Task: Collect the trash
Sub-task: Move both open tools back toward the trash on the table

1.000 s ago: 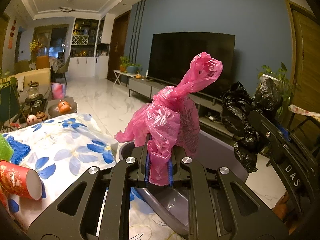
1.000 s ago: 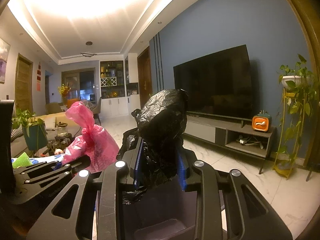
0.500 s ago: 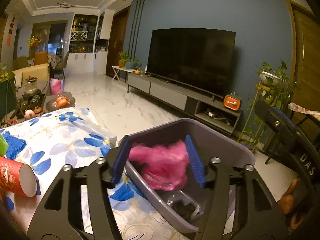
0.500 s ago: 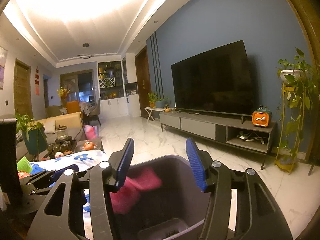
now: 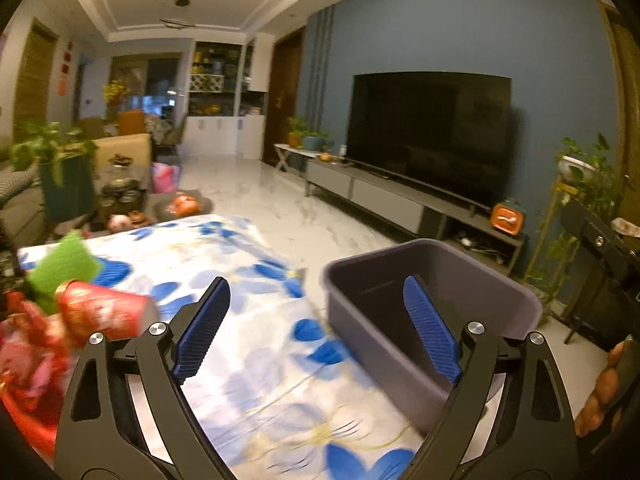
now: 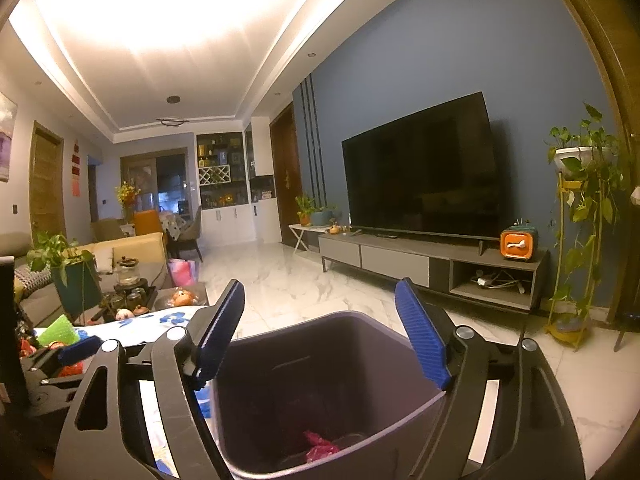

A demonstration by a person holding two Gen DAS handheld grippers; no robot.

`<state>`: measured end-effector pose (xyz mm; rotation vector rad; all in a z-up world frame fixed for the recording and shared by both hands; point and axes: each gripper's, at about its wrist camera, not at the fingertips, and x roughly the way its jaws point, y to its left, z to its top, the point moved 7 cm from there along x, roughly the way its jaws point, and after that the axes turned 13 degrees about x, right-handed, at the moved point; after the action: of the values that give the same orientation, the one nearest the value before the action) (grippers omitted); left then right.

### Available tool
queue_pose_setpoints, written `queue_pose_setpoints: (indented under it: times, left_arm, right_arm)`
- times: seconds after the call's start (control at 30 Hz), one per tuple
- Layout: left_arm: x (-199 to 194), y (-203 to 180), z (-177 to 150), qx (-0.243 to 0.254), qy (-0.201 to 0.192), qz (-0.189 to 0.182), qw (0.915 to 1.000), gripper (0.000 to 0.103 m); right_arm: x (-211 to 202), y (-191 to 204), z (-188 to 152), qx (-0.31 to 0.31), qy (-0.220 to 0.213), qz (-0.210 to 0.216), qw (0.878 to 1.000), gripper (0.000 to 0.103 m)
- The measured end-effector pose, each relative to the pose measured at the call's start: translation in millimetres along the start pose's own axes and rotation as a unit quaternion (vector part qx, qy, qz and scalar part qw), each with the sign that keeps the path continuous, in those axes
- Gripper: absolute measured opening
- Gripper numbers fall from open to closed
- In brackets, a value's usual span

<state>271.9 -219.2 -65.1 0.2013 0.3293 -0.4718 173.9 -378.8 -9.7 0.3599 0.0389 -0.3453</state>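
A grey trash bin (image 5: 436, 304) stands at the right edge of the flowered table (image 5: 240, 320); it also shows in the right wrist view (image 6: 320, 384). A pink bag (image 6: 320, 446) lies at its bottom. My left gripper (image 5: 316, 328) is open and empty, over the table just left of the bin. My right gripper (image 6: 320, 332) is open and empty above the bin's mouth. A red paper cup (image 5: 104, 312) lies on its side at the table's left, beside a green sponge (image 5: 64, 264) and red-pink wrappers (image 5: 28, 356).
A TV (image 6: 420, 168) on a low grey cabinet (image 6: 436, 268) runs along the blue wall. A plant stand (image 6: 580, 240) is at far right. A side table with jars and a potted plant (image 6: 68, 272) sits left. Marble floor lies beyond the table.
Both grippers opened and dropped their bags, pink and black, into the bin. The left gripper has since swung left over the table; the right one stays above the bin.
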Motion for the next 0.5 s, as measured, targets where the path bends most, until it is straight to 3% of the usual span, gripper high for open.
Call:
queue_pose_setpoints:
  times: [0.3,0.5]
  left_arm:
    - [-67,53,-23,-0.009,-0.007,0.072,0.9974,0.089]
    - [-117,110,-57,-0.052,0.013,0.143,0.9884,0.089]
  right_arm:
    - [-25,33,-12,-0.01,0.014,0.034,0.999,0.081]
    - [-39,68,-30,-0.008,0.042,0.075,0.996,0.081]
